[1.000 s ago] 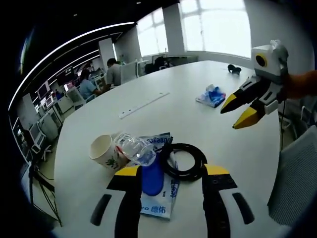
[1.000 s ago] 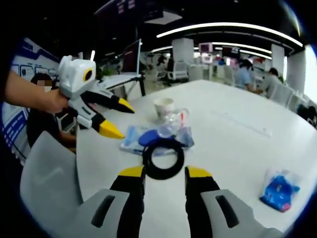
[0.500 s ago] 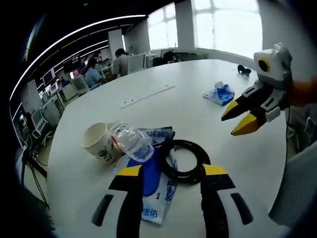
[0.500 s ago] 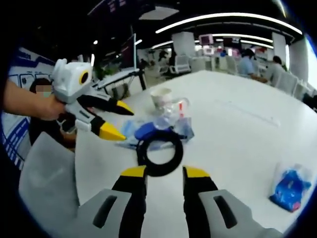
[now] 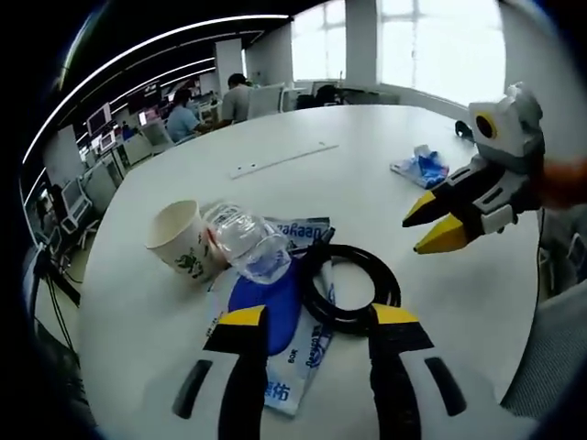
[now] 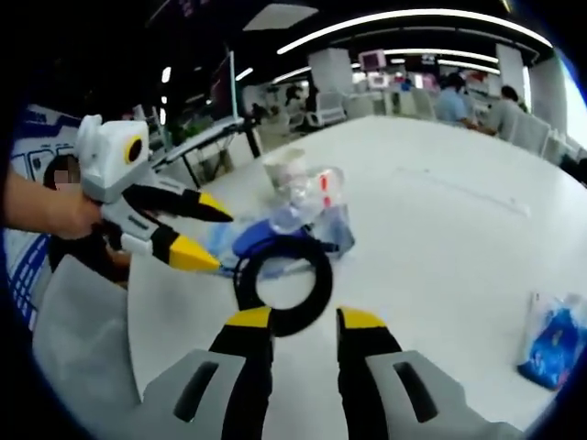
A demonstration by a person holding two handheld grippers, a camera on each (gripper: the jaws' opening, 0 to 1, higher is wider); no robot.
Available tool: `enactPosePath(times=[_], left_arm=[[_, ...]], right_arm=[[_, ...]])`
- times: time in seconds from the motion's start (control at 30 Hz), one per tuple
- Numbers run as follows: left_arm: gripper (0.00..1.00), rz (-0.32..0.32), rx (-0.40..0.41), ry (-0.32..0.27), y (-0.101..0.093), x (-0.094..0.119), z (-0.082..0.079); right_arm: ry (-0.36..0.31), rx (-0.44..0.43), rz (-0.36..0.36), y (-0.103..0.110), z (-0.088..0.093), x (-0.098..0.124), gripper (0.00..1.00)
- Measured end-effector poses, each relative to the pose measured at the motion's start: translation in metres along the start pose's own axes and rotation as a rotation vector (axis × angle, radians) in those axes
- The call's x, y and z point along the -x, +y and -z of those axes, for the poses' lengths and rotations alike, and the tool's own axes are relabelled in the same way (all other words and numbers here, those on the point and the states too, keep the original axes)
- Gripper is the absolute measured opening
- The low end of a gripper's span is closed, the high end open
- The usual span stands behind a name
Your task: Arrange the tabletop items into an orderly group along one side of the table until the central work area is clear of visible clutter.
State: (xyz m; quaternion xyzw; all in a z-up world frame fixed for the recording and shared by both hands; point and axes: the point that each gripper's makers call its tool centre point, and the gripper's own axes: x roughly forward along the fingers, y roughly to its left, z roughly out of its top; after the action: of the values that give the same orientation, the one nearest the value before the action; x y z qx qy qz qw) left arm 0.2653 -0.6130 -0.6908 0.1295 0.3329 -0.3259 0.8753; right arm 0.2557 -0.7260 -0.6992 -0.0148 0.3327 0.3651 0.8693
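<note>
Desk (image 5: pixel 303 192): white, round-edged; clutter bunched near one edge
Wipes packet (image 5: pixel 298 367): flat under the blue piece (image 5: pixel 266 307) and black ring (image 5: pixel 348 289)
Paper cup (image 5: pixel 179 240): on its side, touching the clear bottle (image 5: pixel 246 243)
Blue bag (image 5: pixel 422 168): well apart, far side
Left tongs (image 5: pixel 307 316): wide, empty, above the ring
Right tongs (image 6: pixel 293 319): narrow gap, empty, at the ring's near edge

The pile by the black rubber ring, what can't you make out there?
- Left gripper view: the blue oval object is partly covered by the clear plastic bottle and black rubber ring; its identity is unclear.
- Left gripper view: the packet print is too small to read.
- Right gripper view: the pile is motion-blurred; the paper cup pattern is unreadable.
</note>
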Motion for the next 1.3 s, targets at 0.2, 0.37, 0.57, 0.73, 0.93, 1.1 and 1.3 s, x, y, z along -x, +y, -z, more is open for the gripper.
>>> enactPosePath(times=[0.2, 0.37, 0.57, 0.73, 0.93, 1.1, 1.3], left_arm=[[0.42, -0.002, 0.019, 0.007, 0.0, -0.006, 0.002], [0.4, -0.003, 0.036, 0.011, 0.0, -0.012, 0.003], [0.39, 0.008, 0.055, 0.008, 0.002, -0.021, 0.005], [0.39, 0.02, 0.07, 0.006, 0.001, -0.03, 0.006], [0.37, 0.023, 0.083, 0.01, 0.002, -0.035, 0.01], [0.34, 0.031, 0.085, 0.015, 0.002, -0.041, 0.012], [0.26, 0.04, 0.087, 0.013, 0.002, -0.045, 0.011]], right_arm=[[0.015, 0.005, 0.0, 0.0, 0.002, -0.012, 0.22], [0.044, 0.056, -0.004, 0.004, 0.006, -0.022, 0.2], [0.039, 0.009, 0.006, 0.0, 0.004, -0.026, 0.2], [0.036, -0.009, 0.013, -0.003, 0.003, -0.033, 0.2], [0.064, -0.002, 0.018, 0.0, 0.01, -0.042, 0.18], [0.076, -0.008, 0.022, -0.001, 0.014, -0.046, 0.17], [0.082, -0.01, 0.037, -0.008, 0.016, -0.047, 0.14]])
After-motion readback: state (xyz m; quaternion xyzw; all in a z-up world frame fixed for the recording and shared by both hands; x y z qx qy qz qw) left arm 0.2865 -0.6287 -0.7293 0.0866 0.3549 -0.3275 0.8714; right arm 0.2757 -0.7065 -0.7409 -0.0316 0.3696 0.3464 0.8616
